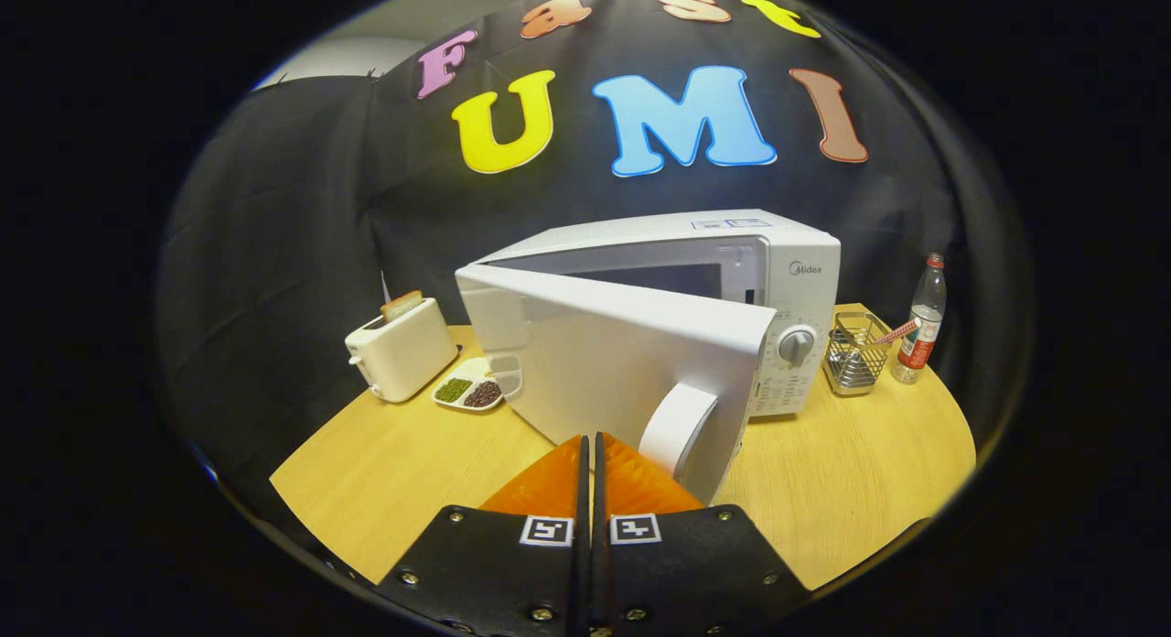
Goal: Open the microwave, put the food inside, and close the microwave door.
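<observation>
A white microwave (723, 253) stands on the round wooden table (851, 491). Its door (604, 353) is swung partly open toward me, hinged on the left, with the curved handle (677, 426) on its free right edge. My gripper (592, 445) is shut with nothing between the fingers; the tips sit against or just before the door's outer face, left of the handle. A white divided plate of food (468, 388), with green and dark brown portions, lies left of the door, partly hidden by it.
A white toaster (401, 349) with a slice in it stands left of the plate. Right of the microwave are a wire basket (855, 353) and a plastic bottle (922, 321) with a red label. The booth's cloth wall is close behind.
</observation>
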Demonstrator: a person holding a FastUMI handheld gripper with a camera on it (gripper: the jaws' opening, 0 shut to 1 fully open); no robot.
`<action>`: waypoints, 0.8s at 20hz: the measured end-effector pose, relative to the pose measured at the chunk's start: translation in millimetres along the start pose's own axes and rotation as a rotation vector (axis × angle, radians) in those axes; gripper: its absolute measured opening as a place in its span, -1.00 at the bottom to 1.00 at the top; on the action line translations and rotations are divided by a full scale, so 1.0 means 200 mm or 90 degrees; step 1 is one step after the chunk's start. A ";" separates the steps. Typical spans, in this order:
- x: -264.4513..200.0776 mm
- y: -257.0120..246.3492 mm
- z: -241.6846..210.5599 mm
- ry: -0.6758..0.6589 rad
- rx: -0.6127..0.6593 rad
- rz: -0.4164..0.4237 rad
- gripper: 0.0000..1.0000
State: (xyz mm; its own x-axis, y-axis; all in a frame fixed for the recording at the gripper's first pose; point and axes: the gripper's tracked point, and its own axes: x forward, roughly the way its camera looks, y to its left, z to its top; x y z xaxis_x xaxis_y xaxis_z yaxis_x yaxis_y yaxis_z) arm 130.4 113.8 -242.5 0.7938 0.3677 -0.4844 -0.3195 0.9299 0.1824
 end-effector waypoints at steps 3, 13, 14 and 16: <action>0.07 -0.09 0.05 -0.003 0.010 -0.015 -0.99; 0.33 -0.38 0.24 -0.027 0.037 -0.070 -0.99; 0.35 -0.40 0.26 -0.028 0.039 -0.074 -0.99; 0.42 -0.42 0.28 -0.029 0.048 -0.085 -0.99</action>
State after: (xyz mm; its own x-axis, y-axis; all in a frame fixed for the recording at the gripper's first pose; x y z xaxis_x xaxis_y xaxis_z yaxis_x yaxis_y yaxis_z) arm 252.8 65.9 -249.9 0.8497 0.2393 -0.4698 -0.1713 0.9680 0.1833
